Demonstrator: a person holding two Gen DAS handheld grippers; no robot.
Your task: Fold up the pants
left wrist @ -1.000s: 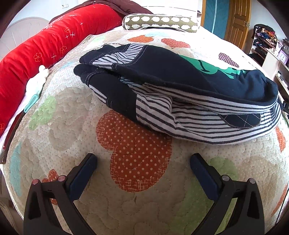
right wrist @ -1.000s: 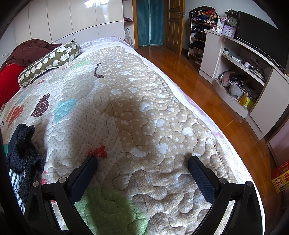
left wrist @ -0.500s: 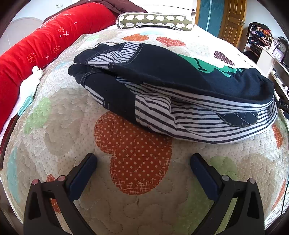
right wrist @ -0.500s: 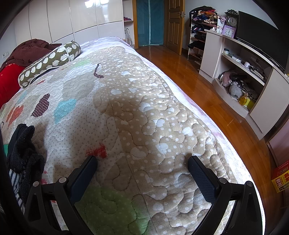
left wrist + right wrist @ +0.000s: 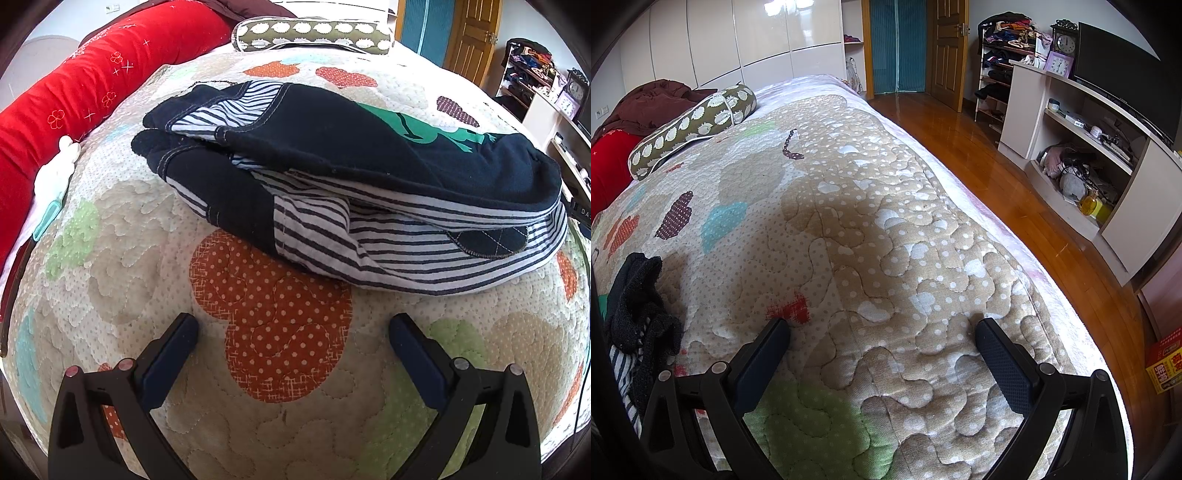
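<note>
This is a home bedroom. A bed (image 5: pixel 849 221) with a patchwork quilt fills the view, a bolster pillow (image 5: pixel 694 125) at its far end. White wardrobes (image 5: pixel 738 40) stand behind, a television (image 5: pixel 1126 81) at right.

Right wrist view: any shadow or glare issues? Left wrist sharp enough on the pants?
Right wrist view: a broad soft shadow lies across the quilt, and glare shows on the wardrobe doors and floor. Left wrist view: the pants are sharp and evenly lit; fisheye bulges the bed, with dark vignetted corners.

Right gripper (image 5: pixel 881 334): fingers wide apart, low in the frame, holding nothing.
Bed (image 5: pixel 849 221): fills the middle.
Pants (image 5: pixel 635 314): dark heap, lower left edge.
Pillow (image 5: pixel 694 125): upper left.
</note>
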